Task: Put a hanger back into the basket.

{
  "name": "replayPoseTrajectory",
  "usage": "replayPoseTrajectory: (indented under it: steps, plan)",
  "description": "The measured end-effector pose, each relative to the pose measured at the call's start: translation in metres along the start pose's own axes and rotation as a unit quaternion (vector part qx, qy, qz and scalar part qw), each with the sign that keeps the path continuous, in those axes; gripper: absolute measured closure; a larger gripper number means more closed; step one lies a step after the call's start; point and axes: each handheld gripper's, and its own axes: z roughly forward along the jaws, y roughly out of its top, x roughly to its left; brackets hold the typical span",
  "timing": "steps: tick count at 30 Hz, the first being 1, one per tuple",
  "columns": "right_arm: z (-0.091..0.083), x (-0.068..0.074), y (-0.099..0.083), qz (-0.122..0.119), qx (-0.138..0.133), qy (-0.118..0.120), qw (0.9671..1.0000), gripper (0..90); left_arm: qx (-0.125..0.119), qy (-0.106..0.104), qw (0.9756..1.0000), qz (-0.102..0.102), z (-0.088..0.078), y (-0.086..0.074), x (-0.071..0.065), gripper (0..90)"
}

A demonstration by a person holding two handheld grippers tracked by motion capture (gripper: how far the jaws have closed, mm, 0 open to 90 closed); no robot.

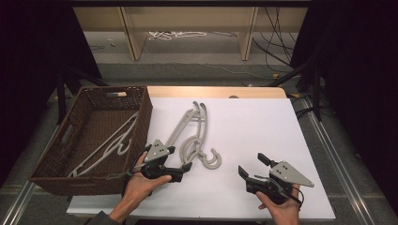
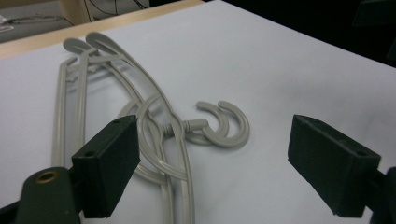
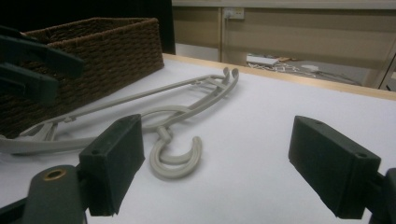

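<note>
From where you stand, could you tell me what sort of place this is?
Probably a lab or recording workspace, not a home: a white-covered table, black curtains at both sides, loose cables on the floor behind.

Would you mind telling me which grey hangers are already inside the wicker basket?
The hangers leaning against the brown basket wall; the other hangers lie stacked on the white table.
</note>
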Motion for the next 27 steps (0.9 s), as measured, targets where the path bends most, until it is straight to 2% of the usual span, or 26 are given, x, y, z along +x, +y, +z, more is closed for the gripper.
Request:
replayPoseTrajectory:
  steps: [1, 3, 4, 5, 6, 7, 9, 12, 14, 15, 18, 19, 20, 22, 23, 24, 26, 27]
  plan:
    - [0.0, 0.0, 0.0, 0.001, 0.005, 0.001, 1.0, 18.3, 0.007, 0.0, 1.0, 0.007, 0.001, -0.002, 0.0, 16.4]
    - [0.001, 0.0, 0.0, 0.003, -0.003, 0.005, 1.0, 16.3, 0.018, 0.003, 0.9997, 0.015, 0.004, -0.004, -0.002, 16.4]
    - [0.002, 0.001, -0.001, 0.005, -0.002, 0.004, 1.0, 15.9, 0.029, 0.004, 0.9991, 0.03, 0.004, -0.005, -0.001, 16.4]
    - [0.001, 0.001, 0.0, 0.003, 0.003, 0.001, 1.0, 15.9, 0.025, 0.007, 0.9994, 0.024, 0.007, -0.007, -0.003, 16.4]
    - [0.001, 0.001, 0.0, 0.0, 0.007, 0.001, 1.0, 15.9, 0.034, 0.005, 0.9989, 0.032, 0.007, -0.008, -0.003, 16.4]
    - [0.001, 0.001, 0.0, 0.002, 0.009, 0.008, 0.9999, 15.9, 0.032, 0.011, 0.9989, 0.032, 0.008, -0.008, -0.004, 16.4]
    - [0.002, 0.002, 0.0, 0.001, 0.001, 0.007, 1.0, 15.9, 0.037, 0.01, 0.9986, 0.035, 0.009, -0.01, -0.003, 16.4]
    - [0.002, 0.002, 0.0, 0.0, 0.002, 0.009, 1.0, 15.9, 0.03, 0.009, 0.9991, 0.028, 0.01, -0.01, -0.004, 16.4]
    - [0.003, 0.0, 0.0, -0.015, -0.005, 0.006, 0.9999, 15.9, 0.031, 0.011, 0.9991, 0.028, 0.01, -0.01, -0.003, 16.3]
    - [0.003, 0.0, 0.0, -0.014, -0.004, 0.006, 0.9999, 15.8, 0.031, 0.012, 0.9991, 0.026, 0.011, -0.01, -0.003, 16.3]
    - [0.003, 0.0, 0.0, -0.015, -0.005, 0.006, 0.9999, 15.8, 0.04, 0.019, 0.9985, 0.033, 0.014, -0.011, -0.003, 16.1]
    - [0.003, 0.0, 0.0, -0.015, -0.008, 0.007, 0.9998, 15.8, 0.052, 0.02, 0.9976, 0.043, 0.015, -0.011, -0.002, 16.1]
    - [0.003, 0.001, 0.0, -0.015, -0.007, 0.007, 0.9998, 15.9, 0.053, 0.02, 0.9975, 0.042, 0.017, -0.012, -0.004, 16.1]
    - [0.005, 0.001, 0.0, -0.014, -0.01, 0.007, 0.9998, 15.9, 0.071, 0.02, 0.9956, 0.058, 0.02, -0.013, -0.007, 16.2]
    - [0.004, 0.002, 0.0, -0.016, -0.002, 0.003, 0.9999, 15.9, 0.075, 0.022, 0.9945, 0.07, 0.022, -0.013, -0.007, 16.3]
    - [0.004, 0.001, 0.0, -0.018, -0.002, 0.006, 0.9998, 15.9, 0.086, 0.022, 0.9936, 0.07, 0.024, -0.013, -0.008, 16.6]
    - [0.006, 0.002, 0.0, -0.019, -0.01, 0.006, 0.9997, 15.9, 0.109, 0.024, 0.9903, 0.083, 0.028, -0.013, -0.009, 18.3]
    - [0.005, 0.003, 0.0, -0.019, 0.0, 0.002, 0.9998, 15.9, 0.116, 0.023, 0.9888, 0.091, 0.03, -0.013, -0.009, 21.4]
